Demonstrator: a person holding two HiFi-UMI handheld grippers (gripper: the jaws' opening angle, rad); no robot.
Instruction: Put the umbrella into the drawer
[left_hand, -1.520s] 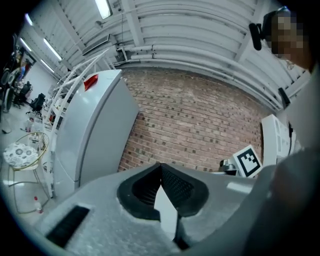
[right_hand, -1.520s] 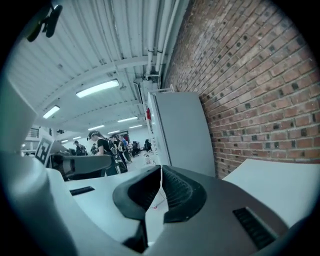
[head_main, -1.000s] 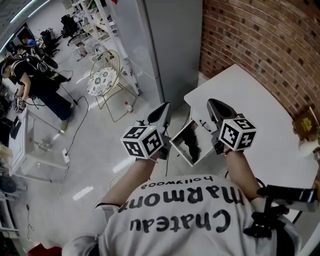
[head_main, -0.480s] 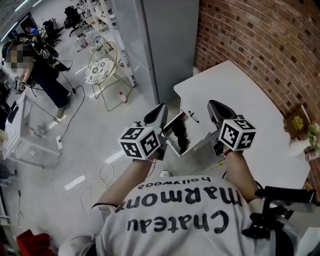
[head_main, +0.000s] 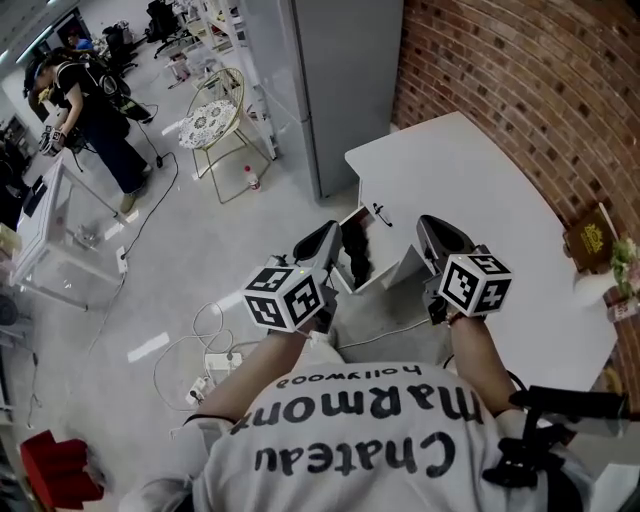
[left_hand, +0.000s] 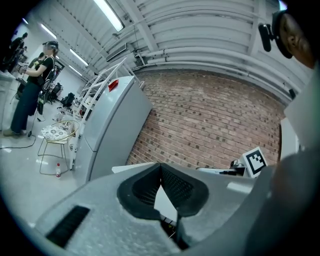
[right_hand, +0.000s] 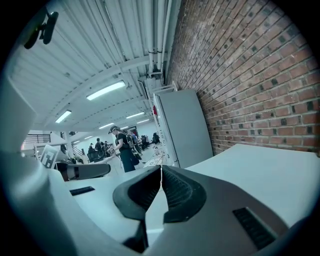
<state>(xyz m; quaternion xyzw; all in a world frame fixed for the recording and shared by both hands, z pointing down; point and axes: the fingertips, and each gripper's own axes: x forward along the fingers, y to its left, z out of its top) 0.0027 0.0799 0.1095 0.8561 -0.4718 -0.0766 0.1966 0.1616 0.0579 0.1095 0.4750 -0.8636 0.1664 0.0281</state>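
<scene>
Both grippers have drawn back from the drawer (head_main: 380, 255). A second ago it sat between their tips; it now lies ahead of them, with bare floor showing under the left gripper (head_main: 322, 240).

The drawer stands pulled out from the left edge of the white counter (head_main: 480, 200), not far from the counter's far-left corner. The umbrella (head_main: 355, 250) lies inside it as a dark, bunched shape against the drawer's left wall, clear of both grippers.

The left gripper's own view shows its jaws clenched, ribbed pads (left_hand: 172, 186) meeting at the tips with nothing between them. The right gripper (head_main: 437, 232) hangs beside the counter's left edge, and its jaws are likewise pressed together and empty, pads (right_hand: 175, 192) touching at the tip.

A brown box (head_main: 590, 235) rests at the counter's right edge, by the brick wall (head_main: 520, 80). A grey cabinet (head_main: 340, 80) stands past the far-left corner, and cables (head_main: 215, 350) trail over the floor.
</scene>
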